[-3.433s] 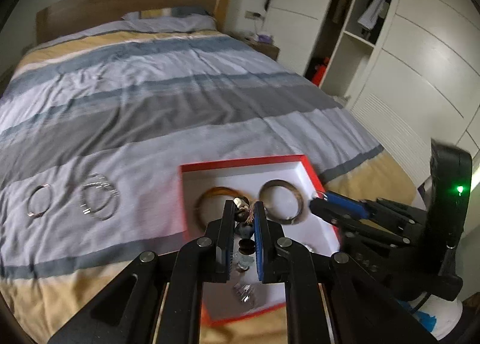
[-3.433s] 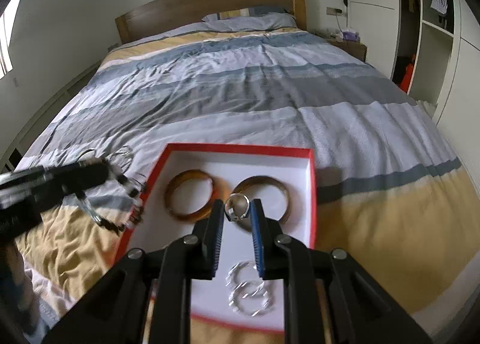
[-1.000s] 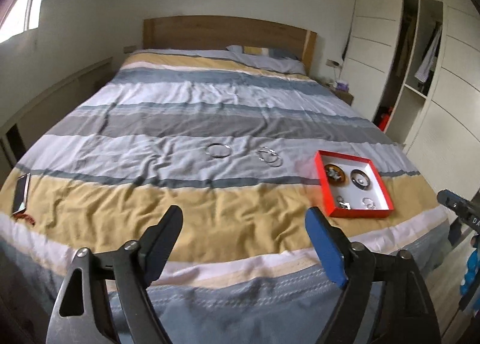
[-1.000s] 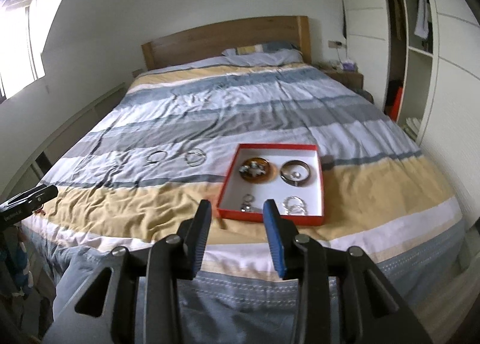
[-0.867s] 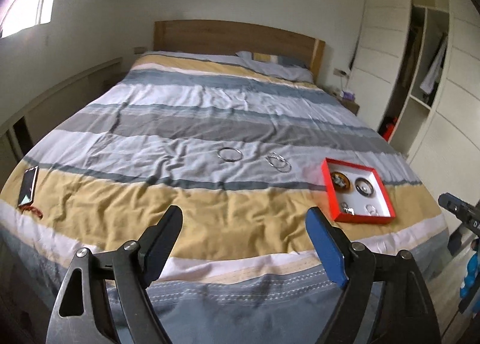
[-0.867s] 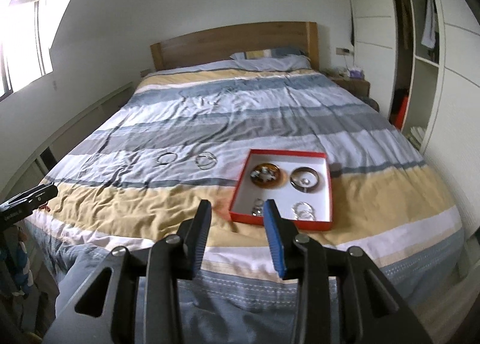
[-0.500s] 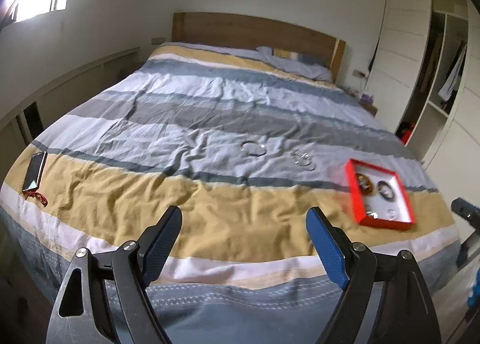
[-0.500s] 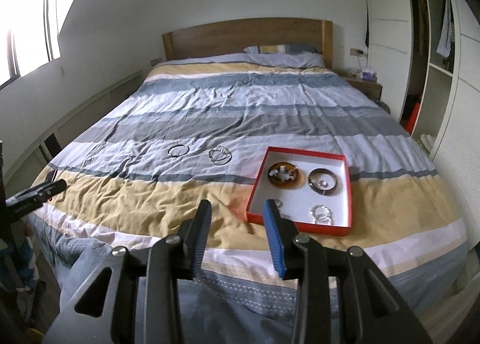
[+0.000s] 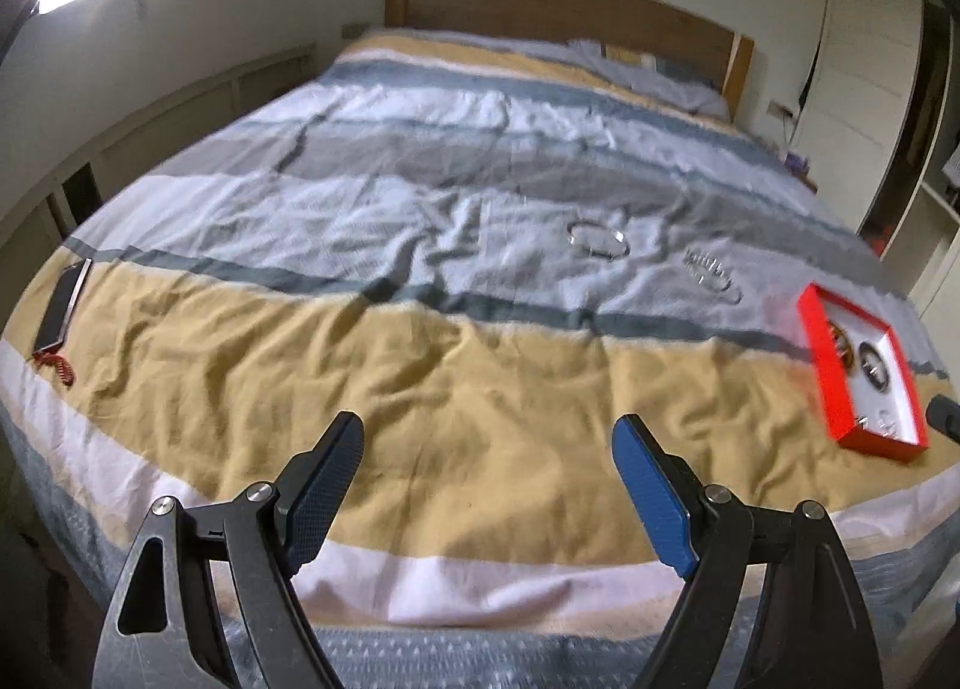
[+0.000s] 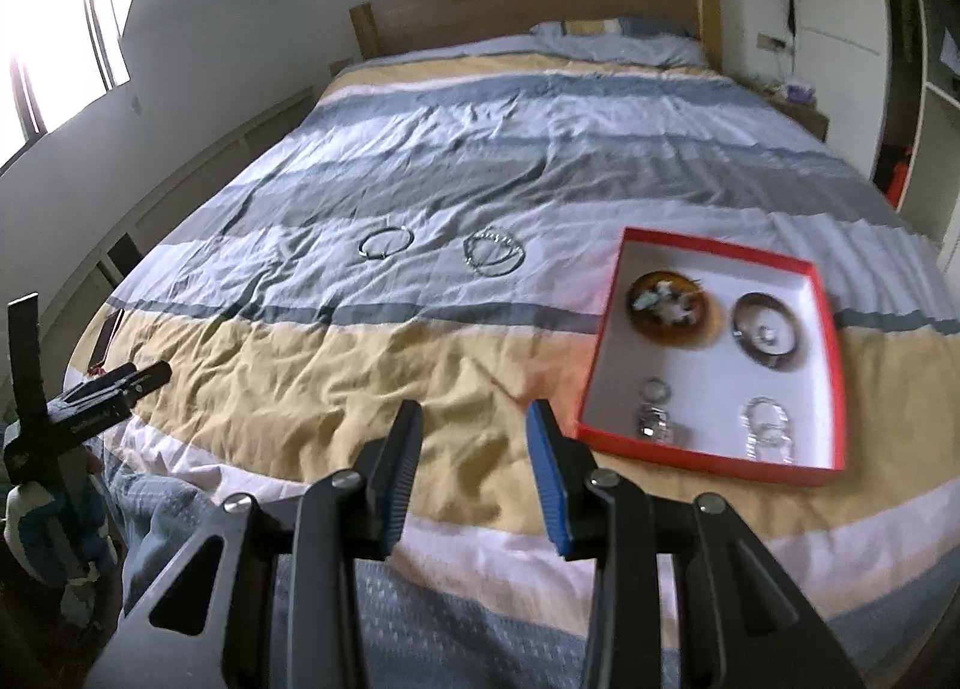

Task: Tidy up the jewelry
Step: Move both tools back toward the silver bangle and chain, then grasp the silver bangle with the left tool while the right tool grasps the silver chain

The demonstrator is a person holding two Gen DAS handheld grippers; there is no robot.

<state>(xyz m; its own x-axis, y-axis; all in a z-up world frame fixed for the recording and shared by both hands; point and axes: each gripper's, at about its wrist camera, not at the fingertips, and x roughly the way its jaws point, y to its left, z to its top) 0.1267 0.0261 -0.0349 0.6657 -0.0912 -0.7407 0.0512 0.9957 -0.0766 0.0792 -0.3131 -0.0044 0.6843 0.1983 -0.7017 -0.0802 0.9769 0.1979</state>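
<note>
A red-rimmed white tray [image 10: 831, 341] lies on the striped bedspread at the right and holds an amber bangle [image 10: 669, 305], a dark bangle [image 10: 767, 330] and several silver rings. The same tray [image 9: 819, 353] shows at the far right of the left wrist view. On the pale stripe beyond lie a thin silver bangle [image 10: 386, 242] [image 9: 598, 240] and a small pile of silver bangles [image 10: 493, 252] [image 9: 712, 273]. My left gripper [image 9: 487, 440] stands wide open over the yellow stripe, nothing between its fingers. My right gripper [image 10: 474, 426] is partly open and empty, left of the tray's near corner.
A phone with a red cord [image 9: 60, 308] lies at the bed's left edge. A wooden headboard [image 10: 528, 5] and pillows are at the far end. White wardrobes [image 9: 870, 89] stand on the right. The left gripper's body [image 10: 90, 395] shows at the left edge of the right wrist view.
Both grippers have pulled away from the tray and then come lower and closer to the bed's foot edge; the bed now fills more of both views. The jaws kept their openings.
</note>
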